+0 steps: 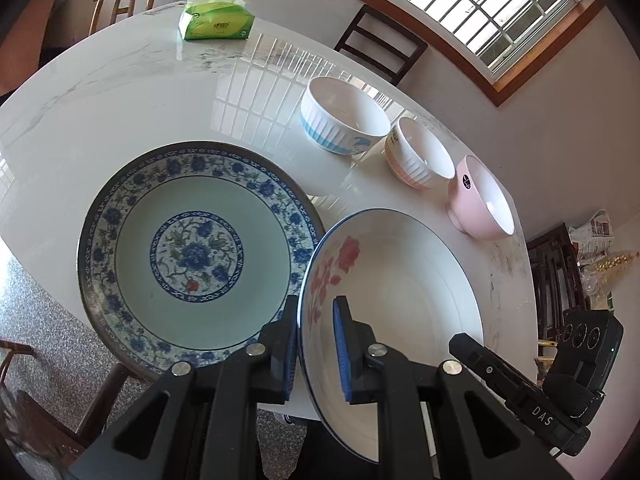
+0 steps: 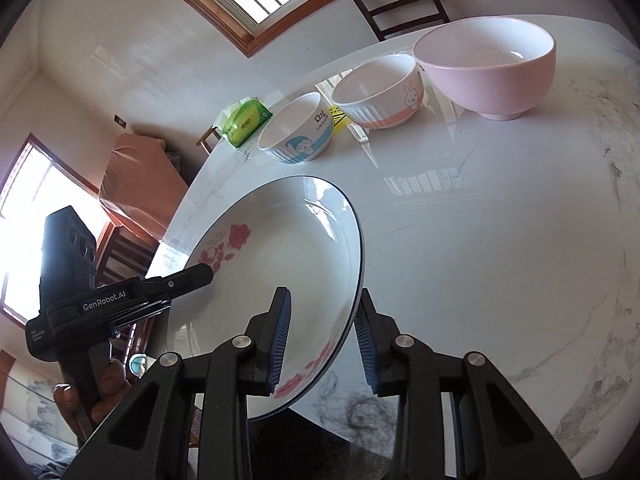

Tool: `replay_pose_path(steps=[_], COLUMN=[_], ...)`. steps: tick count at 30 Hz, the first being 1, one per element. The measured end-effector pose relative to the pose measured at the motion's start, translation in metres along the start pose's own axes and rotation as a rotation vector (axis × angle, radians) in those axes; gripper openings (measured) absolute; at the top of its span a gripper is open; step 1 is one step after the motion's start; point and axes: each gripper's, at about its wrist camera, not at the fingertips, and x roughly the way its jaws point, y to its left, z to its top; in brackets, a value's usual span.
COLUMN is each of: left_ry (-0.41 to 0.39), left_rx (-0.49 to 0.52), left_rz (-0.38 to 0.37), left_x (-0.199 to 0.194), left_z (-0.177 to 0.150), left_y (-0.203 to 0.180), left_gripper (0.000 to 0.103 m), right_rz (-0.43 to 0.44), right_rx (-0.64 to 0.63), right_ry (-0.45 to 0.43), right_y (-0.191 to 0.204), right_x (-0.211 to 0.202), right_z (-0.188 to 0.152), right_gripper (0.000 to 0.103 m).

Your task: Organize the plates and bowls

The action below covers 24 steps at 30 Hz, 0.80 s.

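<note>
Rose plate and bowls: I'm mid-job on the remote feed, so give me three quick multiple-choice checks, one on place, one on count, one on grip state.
1. Where is the blue floral plate relative to the rose plate in the left wrist view?
A. To its left
B. Stacked on top of it
C. Behind the bowls

2. How many bowls stand on the table?
A. Two
B. Three
C. Five

3. How is the rose plate held?
A. Lying flat, untouched
B. By the left gripper alone
C. Both grippers straddle its rim, on opposite sides

Answers:
1. A, the blue plate lies flat on the table left of the tilted rose plate.
2. B, the blue-striped bowl, bunny bowl and pink bowl form a row.
3. C, the left gripper and right gripper each have one finger on either side of the rim.
</note>
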Motion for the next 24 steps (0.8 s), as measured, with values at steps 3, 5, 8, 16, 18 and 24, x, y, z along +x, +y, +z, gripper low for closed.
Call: replay_pose_path(steps=[3, 5, 8, 16, 18, 24], left_ry=[-0.010, -0.020, -0.033, -0.067, -0.077, -0.098], left_rx=[-0.032, -0.049, -0.077, -0.109, -0.109, -0.108], left_rz=[0.017, 0.028, 0.039, 0.070, 0.084, 0.119], left_x=[-0.009, -0.016, -0.021, -0.029, -0.030, -0.028], left_z=[-0.001, -0.001, 0.001, 0.008, 0.011, 0.016], left_y=[0.019, 0.031, 0.045, 0.071, 0.074, 0.084], left_gripper=[0.017, 0.017, 0.017, 0.017, 0.017, 0.017], right_rz=[0.018, 0.024, 0.029, 0.034, 0.034, 0.027], right_rx=[-0.030, -0.051, -0.084, -0.148, -0.158, -0.187], right_ry=[0.028, 0.044, 0.064, 0.099, 0.105, 0.121], right_y=[0.017, 0.028, 0.044, 0.077, 0.083, 0.094], right_x=[0.013, 0.022, 0.036, 0.064, 0.070, 0.085], right_z=[-0.001, -0.001, 0.000, 0.002, 0.003, 0.003], right_gripper=[0.032, 0.032, 0.032, 0.032, 0.032, 0.032])
